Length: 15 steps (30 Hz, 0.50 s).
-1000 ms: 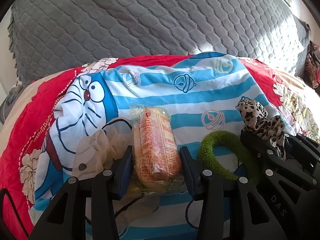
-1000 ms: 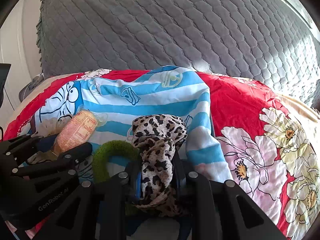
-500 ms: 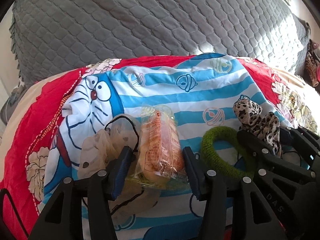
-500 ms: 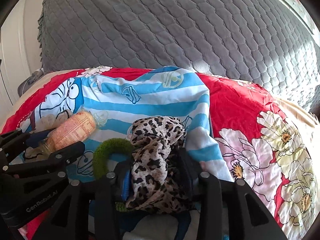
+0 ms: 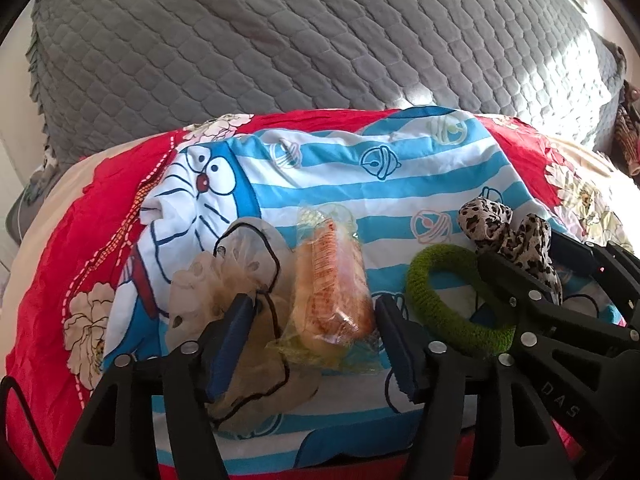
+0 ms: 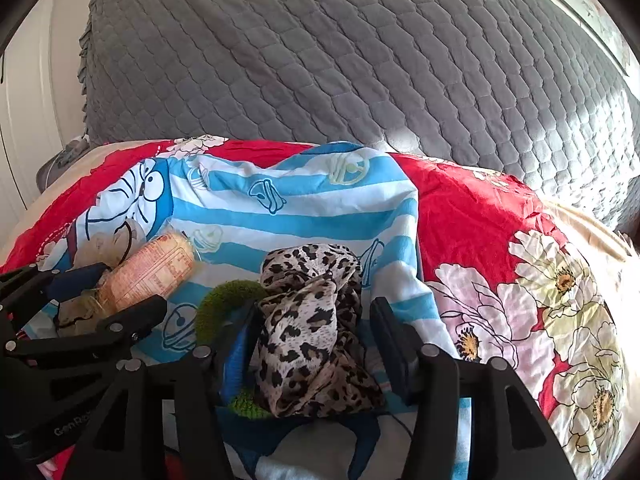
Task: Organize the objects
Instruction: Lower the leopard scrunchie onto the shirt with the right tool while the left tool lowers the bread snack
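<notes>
While both grippers point down at a blue-striped cartoon cloth (image 5: 320, 168) spread over a red floral sheet (image 5: 60, 264), four small things lie in a row on that cloth. Farthest left is a sheer beige scrunchie (image 5: 208, 284) with a black cord looped over it; the left gripper's (image 5: 310, 320) left finger rests on its edge. Next comes a wrapped snack (image 5: 330, 292), lying lengthwise between the left gripper's jaws. Those jaws are opening, with a gap on each side of the packet, so nothing is held. Just right of the gripper's right finger sits a green hair tie (image 5: 448, 312), flat on the cloth, its far side hidden under the right gripper (image 6: 312, 324). That gripper's jaws are also opening around a leopard scrunchie (image 6: 312, 320), which slumps between them; the left pad looks close to or touching the fabric, the right pad stands clear of it. In the right view the green tie shows just left of the leopard one. Behind everything rises a grey quilted cover (image 6: 360, 60).
</notes>
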Available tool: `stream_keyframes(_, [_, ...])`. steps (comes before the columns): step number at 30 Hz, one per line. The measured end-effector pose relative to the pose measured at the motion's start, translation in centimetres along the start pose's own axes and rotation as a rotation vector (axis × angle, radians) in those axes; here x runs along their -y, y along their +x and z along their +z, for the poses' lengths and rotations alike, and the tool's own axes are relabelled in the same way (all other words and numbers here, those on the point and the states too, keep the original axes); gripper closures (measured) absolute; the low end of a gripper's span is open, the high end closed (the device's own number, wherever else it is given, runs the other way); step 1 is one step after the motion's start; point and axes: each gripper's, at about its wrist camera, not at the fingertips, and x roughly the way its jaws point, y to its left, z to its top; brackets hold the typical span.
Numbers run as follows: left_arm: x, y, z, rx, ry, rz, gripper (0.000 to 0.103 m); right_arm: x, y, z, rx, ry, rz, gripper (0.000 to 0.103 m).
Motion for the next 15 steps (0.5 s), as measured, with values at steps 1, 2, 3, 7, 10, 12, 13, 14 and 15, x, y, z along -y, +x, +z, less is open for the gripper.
stream_keyframes(1, [-0.1,-0.1,0.0,0.0,-0.002,0.006,0.035,0.0,-0.1,0.1,-0.001,0.005,-0.001,0.046])
stream_keyframes(2, [-0.1,-0.3,0.0,-0.001,0.0,0.011,0.034,0.1,-0.2,0.1,-0.003,0.006,0.0,0.045])
stream_keyframes(3, [-0.1,-0.4,0.0,0.001,0.004,0.013,0.033,0.1,-0.2,0.1,-0.003,0.006,0.001,0.043])
stream_keyframes(7, [-0.3,-0.9,0.0,0.005,0.009,0.022,0.032,0.0,-0.4,0.2,-0.01,0.005,0.005,0.042])
stream_keyframes(10, [-0.3,-1.4,0.2,0.011,0.007,0.027,0.029,0.1,-0.6,0.3,-0.005,0.011,0.011,0.04])
stream_keyframes(12, [-0.4,-1.7,0.3,0.013,0.009,0.029,0.028,0.1,-0.8,0.3,0.0,0.015,0.016,0.04])
stream_keyframes(13, [-0.4,-1.8,0.4,0.015,0.01,0.033,0.028,0.1,-0.9,0.4,0.001,0.017,0.019,0.039])
stream_keyframes(14, [-0.5,-2.0,0.4,0.017,0.012,0.032,0.027,0.2,-0.9,0.4,0.003,0.019,0.024,0.039])
stream_keyframes(15, [-0.5,-2.1,0.4,0.018,0.011,0.032,0.027,0.2,-1.0,0.4,0.005,0.022,0.029,0.038])
